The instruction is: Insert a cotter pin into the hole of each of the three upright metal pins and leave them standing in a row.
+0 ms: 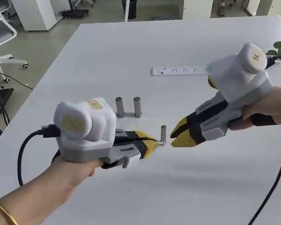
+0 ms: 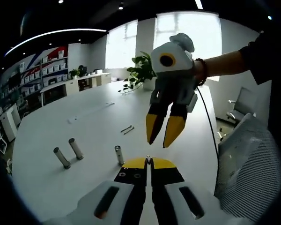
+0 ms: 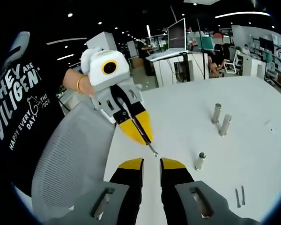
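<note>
Grips a cotter pin (image 3: 147, 143) in the left hand-held gripper (image 1: 152, 143), jaws pressed flat together on one end, the thin shank poking out ahead toward the nearest metal pin (image 1: 163, 133). Levels the shank close to that pin's top, probably to line it up with the cross hole; cannot make out the hole itself. Keeps the right hand-held gripper (image 1: 178, 136) just beside the same pin on its other side, jaws parted a little and holding nothing, likely ready to steady the pin or catch the shank's tip on the way through.

Places this pin upright toward the near edge of the counter (image 1: 107, 51), with a second metal pin (image 1: 120, 107) and a third metal pin (image 1: 137, 107) standing close together just behind it, toward the middle, apparently not yet fitted. Leaves two spare cotter pins (image 3: 239, 197) lying flat on the right gripper's side, within easy reach for those.

Works on a plain, matt white counter. Shares it with a power strip (image 1: 180, 71) farther toward the far edge and a potted plant (image 1: 278, 48) at the right edge. Sits in an open office with swivel chairs, shelving, tall windows and ceiling lights.
</note>
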A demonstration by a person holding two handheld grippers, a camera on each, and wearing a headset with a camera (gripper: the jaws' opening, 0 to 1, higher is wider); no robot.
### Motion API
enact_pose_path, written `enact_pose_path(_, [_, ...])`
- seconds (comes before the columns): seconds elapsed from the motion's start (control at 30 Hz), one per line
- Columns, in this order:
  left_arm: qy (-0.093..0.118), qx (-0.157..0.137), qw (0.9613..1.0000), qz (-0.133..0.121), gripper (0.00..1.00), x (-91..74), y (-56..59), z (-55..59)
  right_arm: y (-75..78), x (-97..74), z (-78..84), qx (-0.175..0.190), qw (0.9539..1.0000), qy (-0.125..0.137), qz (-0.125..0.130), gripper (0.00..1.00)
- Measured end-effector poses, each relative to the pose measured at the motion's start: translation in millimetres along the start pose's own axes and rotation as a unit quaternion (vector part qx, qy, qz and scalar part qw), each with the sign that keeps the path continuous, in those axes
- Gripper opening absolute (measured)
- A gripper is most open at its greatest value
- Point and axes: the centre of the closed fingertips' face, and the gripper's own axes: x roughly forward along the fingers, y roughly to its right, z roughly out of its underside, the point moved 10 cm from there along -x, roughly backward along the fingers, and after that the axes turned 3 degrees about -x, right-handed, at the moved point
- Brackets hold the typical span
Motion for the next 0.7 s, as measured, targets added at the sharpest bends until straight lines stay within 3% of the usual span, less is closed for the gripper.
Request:
enact_pose_path(0.3, [-0.009, 0.05, 0.998, 0.039, 0.0, -0.8, 9.2, 0.1, -6.4, 0.5, 3.7, 0.01, 0.9988, 0.006, -0.047, 0.09])
enact_pose_path(0.7, [-0.007, 0.083, 0.9944, 0.066, 0.0, 1.1, 14.9, -3.5, -9.2, 10.3, 8.0, 0.005, 0.9979, -0.002, -0.065, 0.08])
